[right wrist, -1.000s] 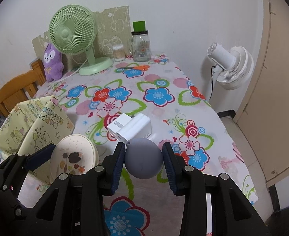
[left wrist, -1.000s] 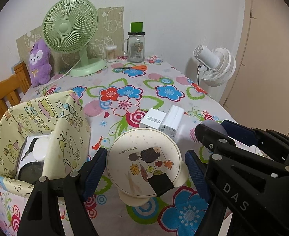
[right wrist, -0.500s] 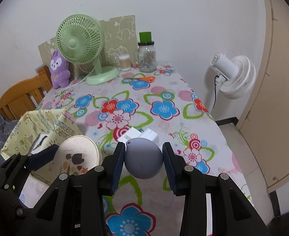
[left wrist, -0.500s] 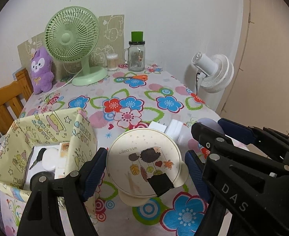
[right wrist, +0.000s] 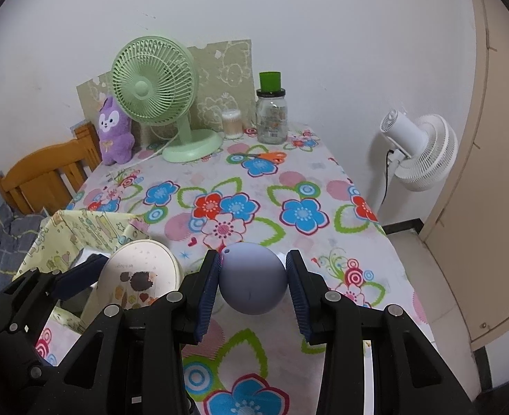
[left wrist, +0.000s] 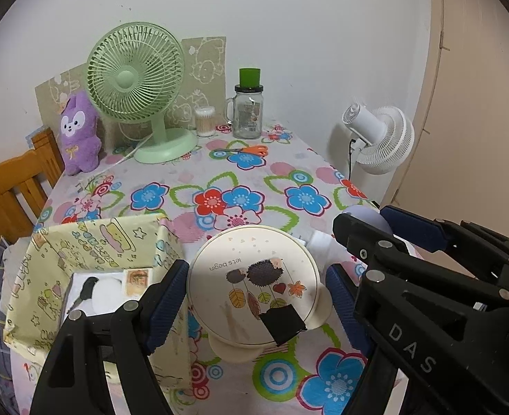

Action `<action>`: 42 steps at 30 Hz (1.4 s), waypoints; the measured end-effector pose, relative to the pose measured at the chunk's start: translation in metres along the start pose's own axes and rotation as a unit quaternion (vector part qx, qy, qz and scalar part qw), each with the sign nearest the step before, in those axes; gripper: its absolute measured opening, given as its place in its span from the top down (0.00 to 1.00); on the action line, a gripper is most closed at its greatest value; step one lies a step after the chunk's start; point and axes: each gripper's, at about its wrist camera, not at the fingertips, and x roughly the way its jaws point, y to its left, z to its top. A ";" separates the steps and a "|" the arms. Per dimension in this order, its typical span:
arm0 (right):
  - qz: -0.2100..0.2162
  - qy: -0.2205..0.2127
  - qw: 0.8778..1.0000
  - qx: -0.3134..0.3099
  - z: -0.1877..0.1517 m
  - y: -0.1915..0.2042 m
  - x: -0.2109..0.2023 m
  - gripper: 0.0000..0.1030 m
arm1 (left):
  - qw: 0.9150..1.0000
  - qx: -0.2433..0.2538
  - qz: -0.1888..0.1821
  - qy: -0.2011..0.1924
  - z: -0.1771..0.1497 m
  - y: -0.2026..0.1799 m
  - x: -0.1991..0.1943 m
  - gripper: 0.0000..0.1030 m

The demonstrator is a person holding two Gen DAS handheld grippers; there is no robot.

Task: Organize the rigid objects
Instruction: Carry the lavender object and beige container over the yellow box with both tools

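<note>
Left gripper (left wrist: 254, 297) clamps wide on round cream mirror (left wrist: 252, 285), above table's (left wrist: 220, 180) near edge. Right gripper (right wrist: 252, 282) pinches grey-blue ball (right wrist: 252, 278). Yellow-patterned box (left wrist: 92, 242) beside mirror holds white items and a small card.

Grey-lilac ball (right wrist: 252, 283), cream leaf-printed disc (left wrist: 252, 287), flowered tablecloth (left wrist: 220, 180).

Right gripper (right wrist: 252, 282) clamped on grey-lilac ball (right wrist: 252, 278), both pads touching it, held above floral counter (right wrist: 299, 180). Left gripper (right wrist: 135, 276) just left of ball, holding cream round lid (right wrist: 140, 276). Yellow patterned box (right wrist: 81, 231) beyond the lid. Green fan (right wrist: 154, 81) far behind ball.
</note>
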 end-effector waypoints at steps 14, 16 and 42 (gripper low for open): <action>0.016 -0.009 1.000 -0.008 0.017 0.025 0.002 0.59 | 1.000 -0.005 0.015 -0.004 0.010 0.031 -0.009 0.21; 0.018 -0.009 1.000 -0.010 0.018 0.029 0.004 0.59 | 1.000 -0.007 0.018 -0.003 0.010 0.037 -0.010 0.21; 0.045 0.007 0.998 -0.049 0.034 0.111 0.035 0.59 | 0.998 -0.040 0.041 0.003 0.005 0.119 -0.009 0.21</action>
